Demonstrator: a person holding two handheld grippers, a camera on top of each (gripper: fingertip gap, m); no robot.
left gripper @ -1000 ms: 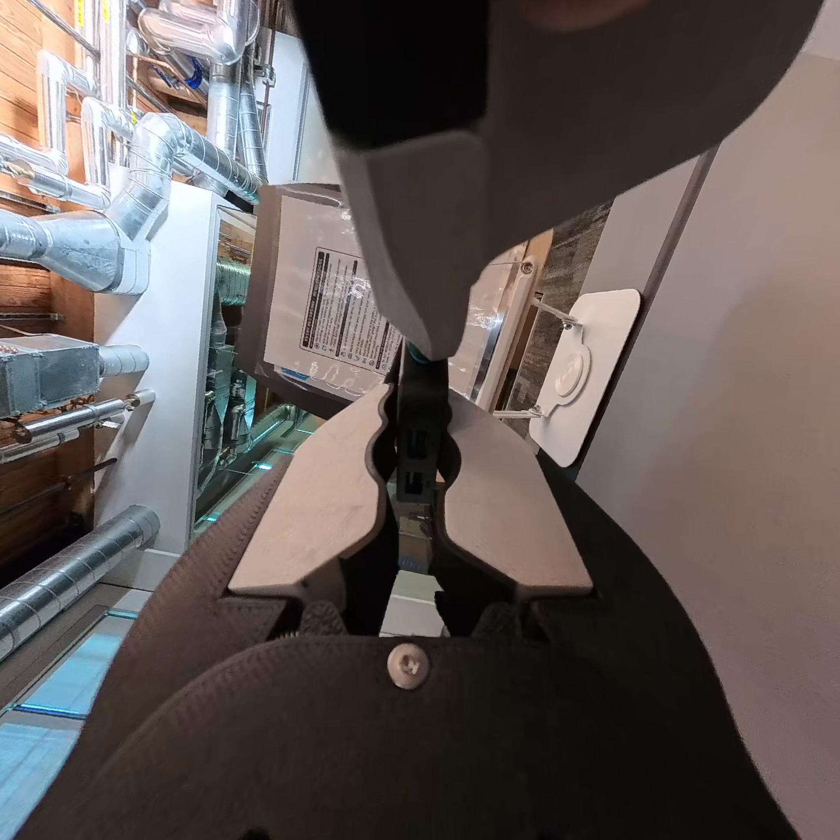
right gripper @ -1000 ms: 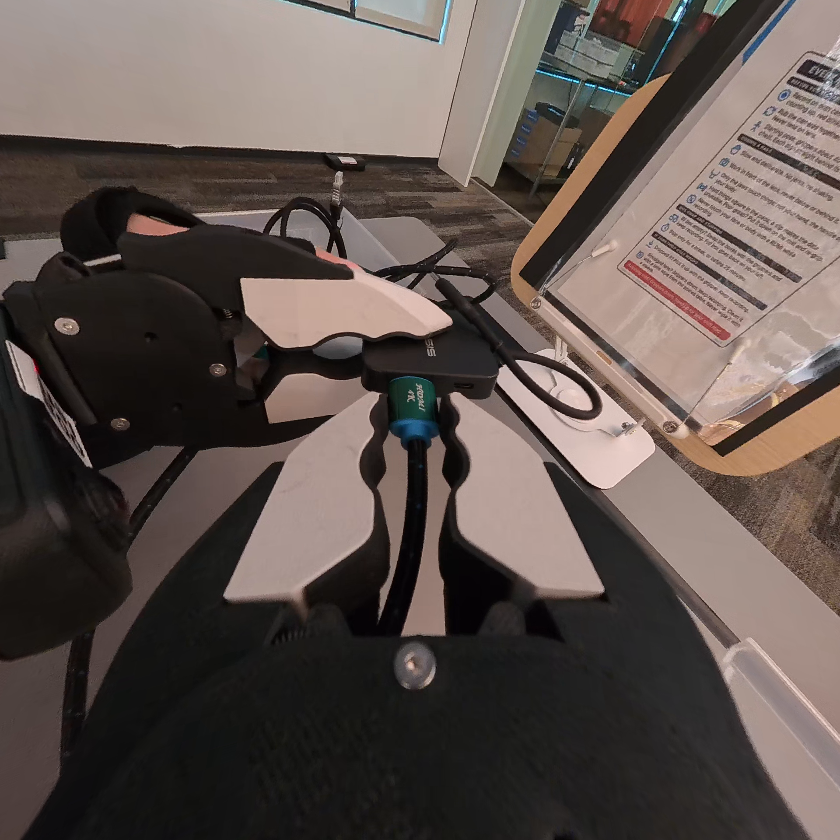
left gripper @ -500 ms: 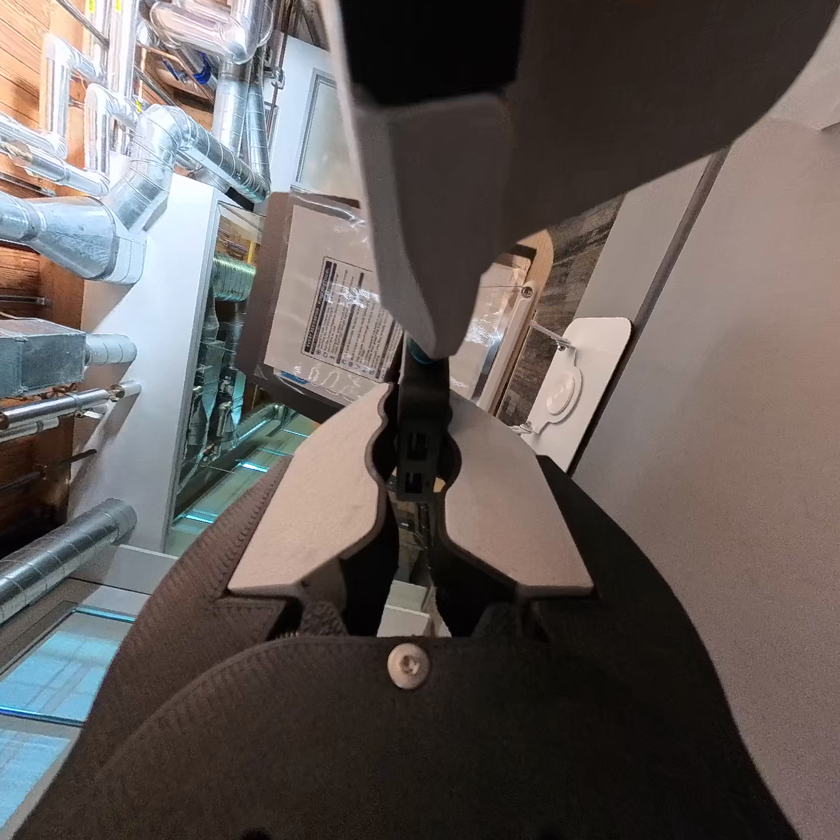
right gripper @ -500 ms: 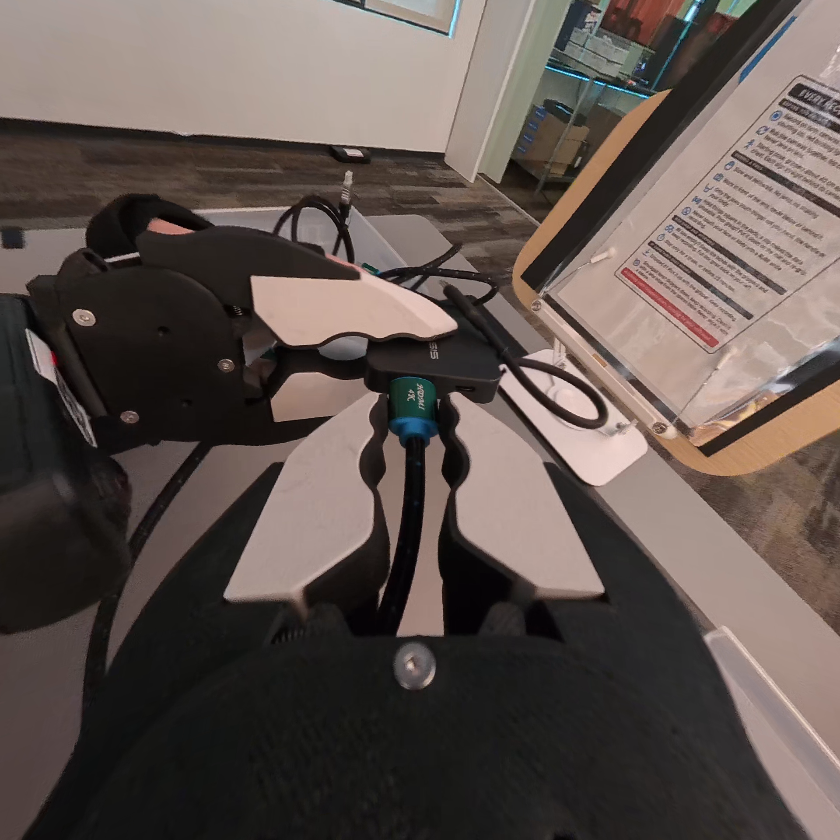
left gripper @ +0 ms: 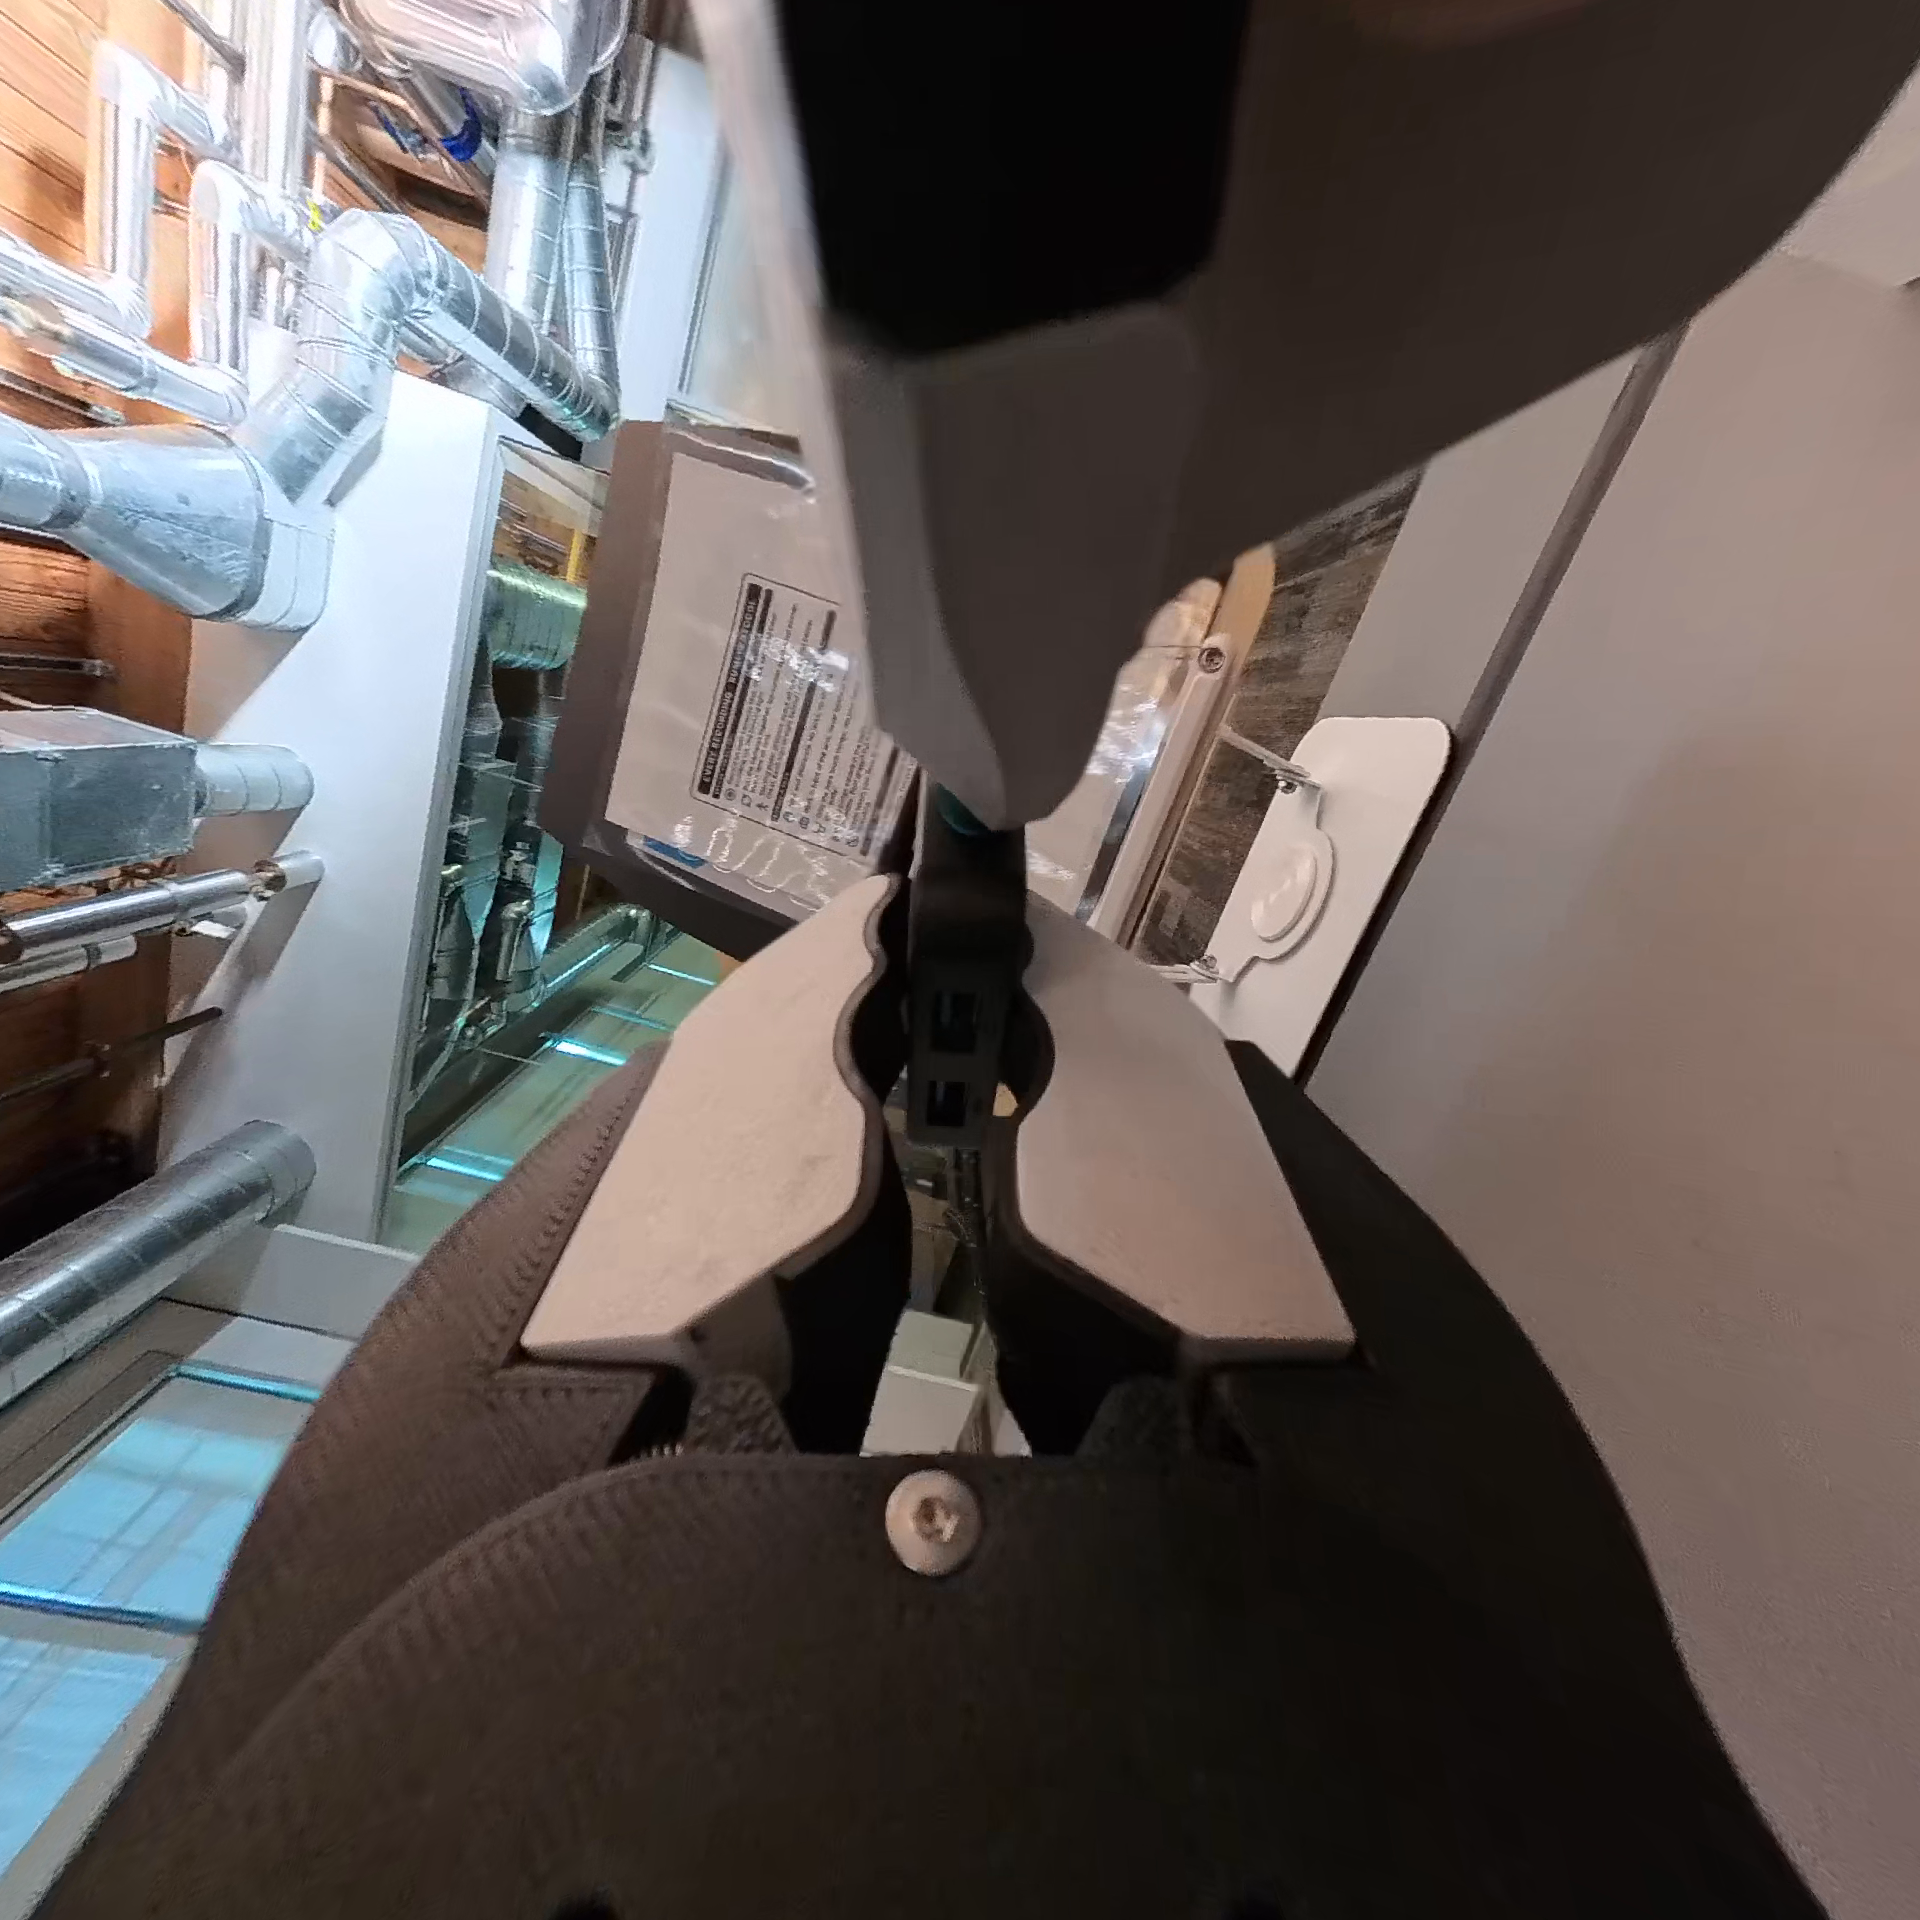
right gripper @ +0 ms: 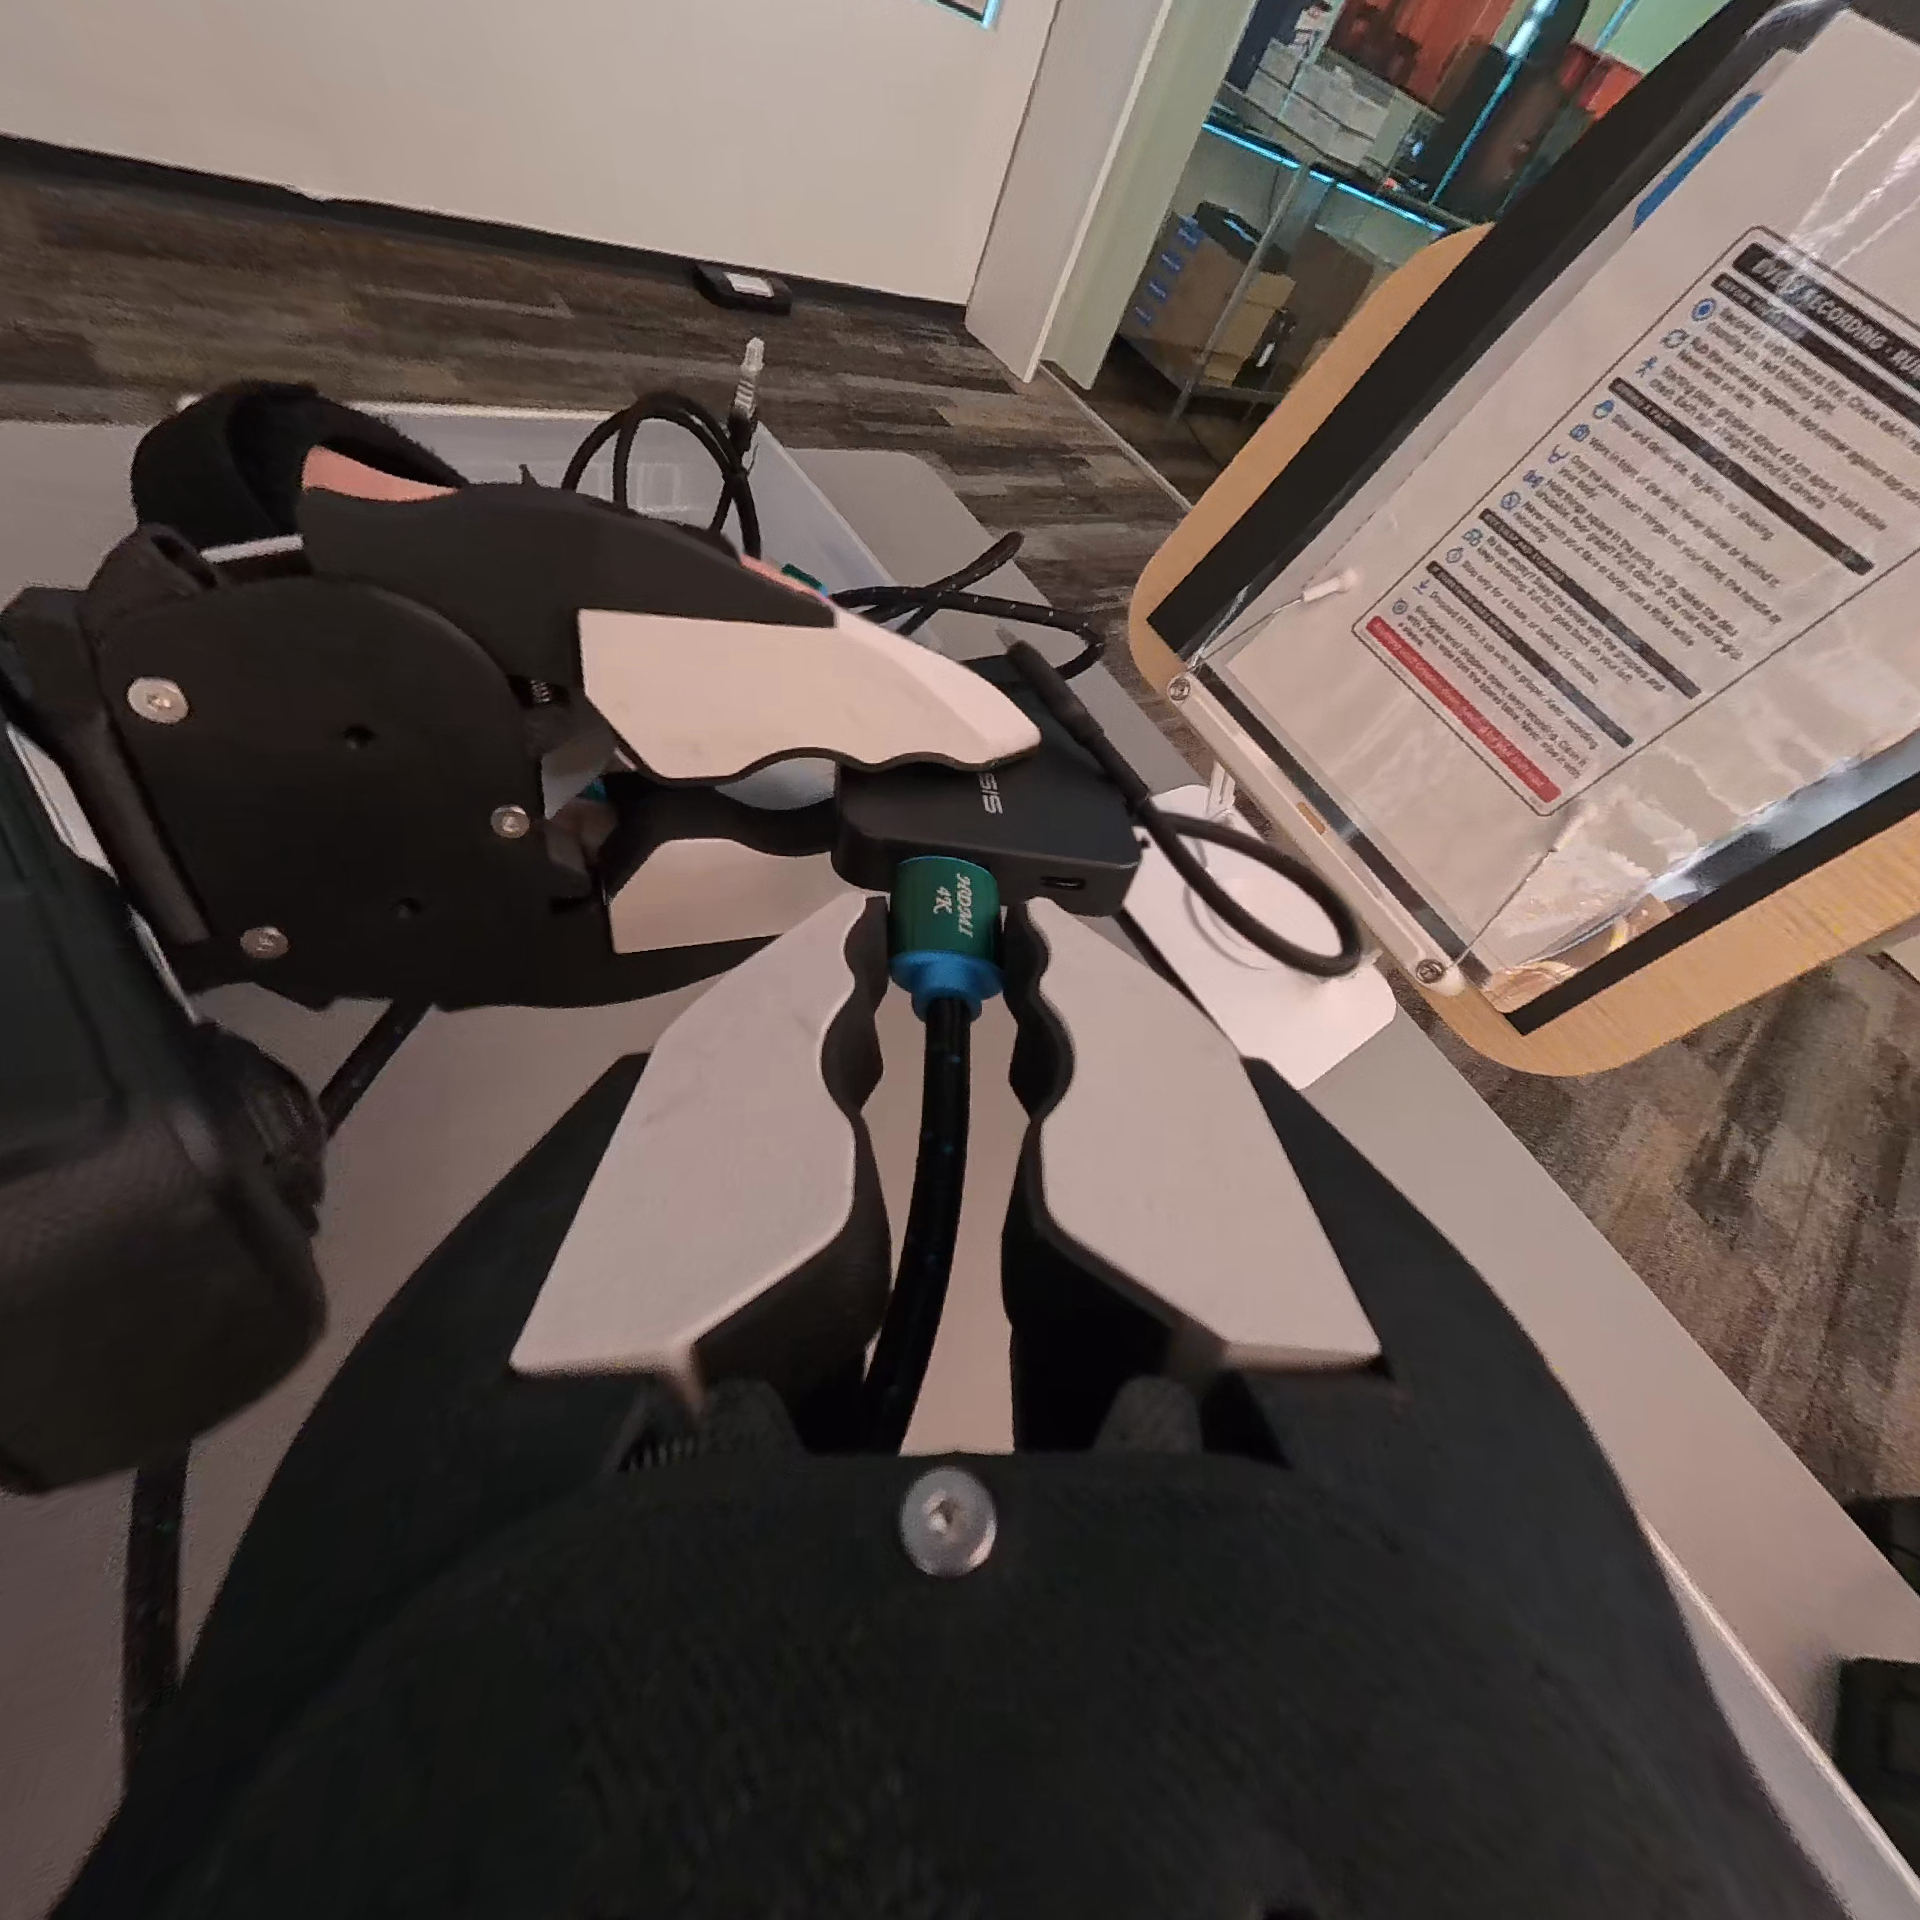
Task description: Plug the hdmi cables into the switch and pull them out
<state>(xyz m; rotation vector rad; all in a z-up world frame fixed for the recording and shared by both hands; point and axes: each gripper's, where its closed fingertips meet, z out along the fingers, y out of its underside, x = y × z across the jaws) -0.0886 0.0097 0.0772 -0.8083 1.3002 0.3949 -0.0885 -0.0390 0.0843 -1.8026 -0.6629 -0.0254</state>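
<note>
The black HDMI switch (right gripper: 997, 831) is held above the grey table (right gripper: 1507, 1226). My left gripper (left gripper: 958, 904) is shut on it, and the switch (left gripper: 956, 997) shows edge-on between its tips. In the right wrist view the left gripper's fingers (right gripper: 790, 686) clamp the switch from the left. My right gripper (right gripper: 945, 909) is shut on a green and blue HDMI plug (right gripper: 940, 894) that sits in the switch's near side. Its black braided cable (right gripper: 930, 1174) runs back between my fingers. The right gripper (left gripper: 987, 520) fills the top of the left wrist view.
An acrylic sign stand (right gripper: 1558, 582) on a white base plate (right gripper: 1320, 1018) stands close on the right. The switch's own black lead (right gripper: 1278, 894) loops over that plate. A clear bin (right gripper: 821, 520) with several cables sits behind. The table edge runs along the right.
Both grippers, the switch and the plug have shifted slightly together. The plug stays in the switch and both grips hold.
</note>
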